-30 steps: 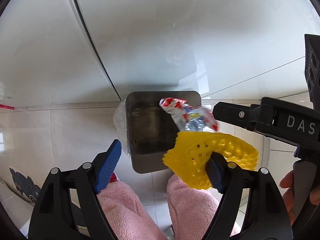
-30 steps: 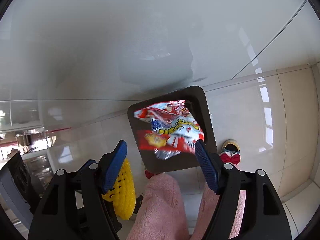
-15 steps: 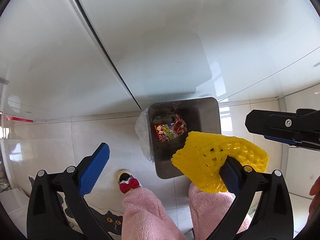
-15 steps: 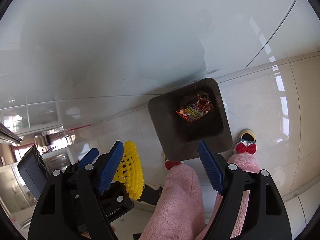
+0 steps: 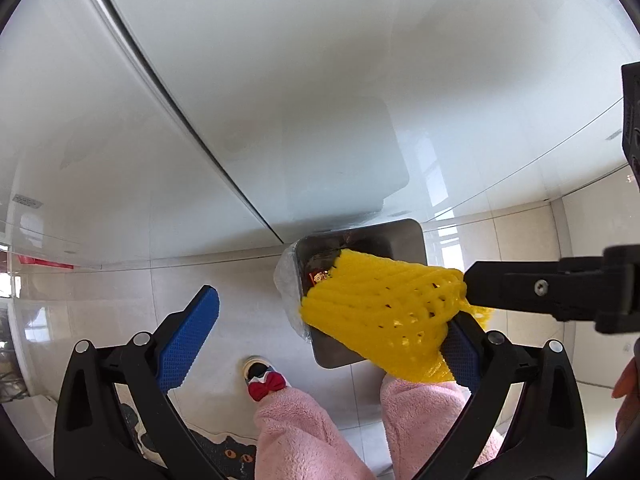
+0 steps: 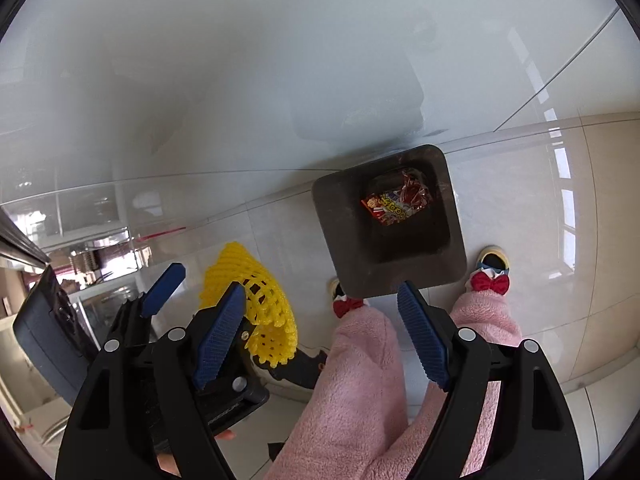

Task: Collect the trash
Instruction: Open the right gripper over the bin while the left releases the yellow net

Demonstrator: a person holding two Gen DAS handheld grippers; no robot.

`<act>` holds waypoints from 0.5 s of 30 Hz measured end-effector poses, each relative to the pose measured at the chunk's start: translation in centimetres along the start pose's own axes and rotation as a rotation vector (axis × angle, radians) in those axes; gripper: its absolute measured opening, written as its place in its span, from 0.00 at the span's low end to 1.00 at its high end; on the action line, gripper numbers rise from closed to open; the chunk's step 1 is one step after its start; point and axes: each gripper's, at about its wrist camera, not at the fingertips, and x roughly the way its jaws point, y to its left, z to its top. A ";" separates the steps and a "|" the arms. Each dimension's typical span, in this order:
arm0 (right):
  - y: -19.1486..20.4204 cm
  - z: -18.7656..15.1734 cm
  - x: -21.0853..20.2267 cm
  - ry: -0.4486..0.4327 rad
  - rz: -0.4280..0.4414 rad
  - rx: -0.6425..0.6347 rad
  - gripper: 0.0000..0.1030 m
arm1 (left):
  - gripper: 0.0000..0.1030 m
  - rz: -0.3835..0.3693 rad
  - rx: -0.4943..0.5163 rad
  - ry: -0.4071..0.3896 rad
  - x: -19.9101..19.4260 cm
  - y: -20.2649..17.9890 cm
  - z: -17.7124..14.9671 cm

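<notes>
While both tongs point down, spread wide, yellow foam net (image 5: 384,312) clings to the left tongs (image 5: 324,344).

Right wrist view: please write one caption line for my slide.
Open right claw above a dark bin holding a red snack wrapper.

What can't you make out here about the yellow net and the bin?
- Left wrist view: the yellow net covers most of the bin opening and nearly all the snack wrapper.
- Whether the net sticks to the left gripper or just rests on it: the mesh hides the contact.
- Right wrist view: the right gripper covers part of the net; wrapper print too small.
</notes>
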 end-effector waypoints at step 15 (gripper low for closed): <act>1.3 -1.0 -5.1 -0.086 -0.025 0.003 0.77 | 0.92 -0.081 0.052 0.014 -5.9 -1.2 0.5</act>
